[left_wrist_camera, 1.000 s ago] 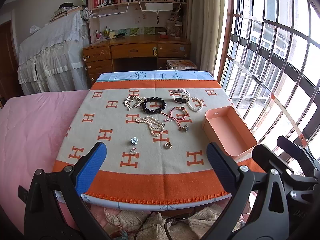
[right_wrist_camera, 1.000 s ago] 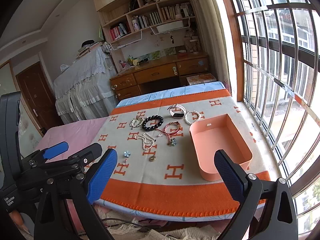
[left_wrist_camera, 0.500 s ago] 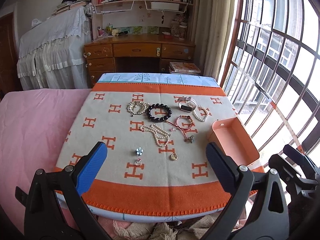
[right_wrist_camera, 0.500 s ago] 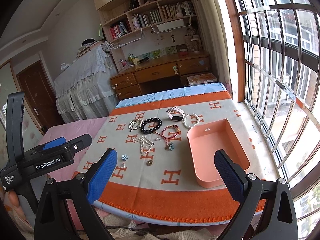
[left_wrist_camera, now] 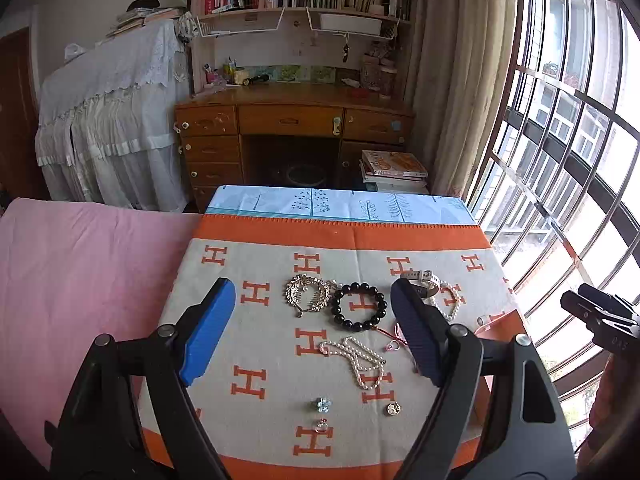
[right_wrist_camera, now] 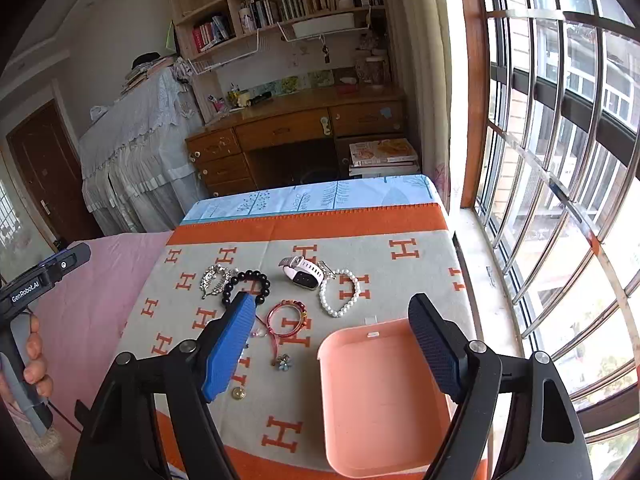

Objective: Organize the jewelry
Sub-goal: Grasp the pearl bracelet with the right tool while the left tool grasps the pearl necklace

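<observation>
- Tray: near right on the blanket.
- Watch: far of the tray.
- Brooch: left of the bead bracelet.

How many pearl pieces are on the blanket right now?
2: a pearl bracelet beside the watch, and a pearl necklace mid-blanket, below the black bead bracelet. The fingers may hide others.

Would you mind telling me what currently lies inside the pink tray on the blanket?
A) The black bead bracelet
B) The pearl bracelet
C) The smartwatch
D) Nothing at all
D: in the right wrist view the pink tray shows only its bare floor, while the black bead bracelet, smartwatch and pearl bracelet all lie on the blanket beyond it.
</observation>
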{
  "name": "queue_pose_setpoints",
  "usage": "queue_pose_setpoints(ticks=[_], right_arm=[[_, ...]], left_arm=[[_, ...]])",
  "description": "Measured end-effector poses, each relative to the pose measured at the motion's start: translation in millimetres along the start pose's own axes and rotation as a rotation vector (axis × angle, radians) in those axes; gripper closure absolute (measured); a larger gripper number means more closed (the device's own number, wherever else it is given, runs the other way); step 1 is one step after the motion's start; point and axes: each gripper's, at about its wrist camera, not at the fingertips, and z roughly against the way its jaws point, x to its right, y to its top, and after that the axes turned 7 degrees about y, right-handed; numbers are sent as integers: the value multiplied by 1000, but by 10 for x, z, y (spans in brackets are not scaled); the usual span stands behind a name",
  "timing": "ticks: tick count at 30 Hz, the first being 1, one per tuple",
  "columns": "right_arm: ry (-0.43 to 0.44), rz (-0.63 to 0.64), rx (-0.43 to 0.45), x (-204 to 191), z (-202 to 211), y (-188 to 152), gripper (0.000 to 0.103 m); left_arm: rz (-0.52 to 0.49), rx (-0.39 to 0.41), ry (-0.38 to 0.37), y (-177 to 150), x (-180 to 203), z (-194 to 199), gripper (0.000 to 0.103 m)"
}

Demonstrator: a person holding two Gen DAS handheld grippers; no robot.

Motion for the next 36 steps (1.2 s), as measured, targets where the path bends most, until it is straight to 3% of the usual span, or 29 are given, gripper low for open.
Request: queue_pose_setpoints(ticks=[2,8,14,21,26,28,30,36], right_arm=[[-5,-10,-50,143,-265,212,28],[-16,-72,-230,565,-1245,503,41],[-57,-111,-388,841,-2190,368,56],[-71,-96,-494,807,-2973,181,63],[-132,32,-491,630,-3125,73,64],[-168,95,-478,565,-3144,20,72],[-160,119,-479,529,-3135,-21,90],[-108,90,-497,449,-3005,-89,95]], left_arm=[[1,-59,-34,132,-24,-283,24],[-96,-177,-10,157,199,-1078,24],[-180,-265,-43,-180,553,-1620,25],[-208,-331,-67,-427,792,-1956,25],[-208,-385,-74,-531,827,-2072,25],[-206,-412,-70,-591,833,-2128,25],[-205,-445,-63,-664,813,-2173,25],[-144,-594,-77,-913,701,-2302,36]])
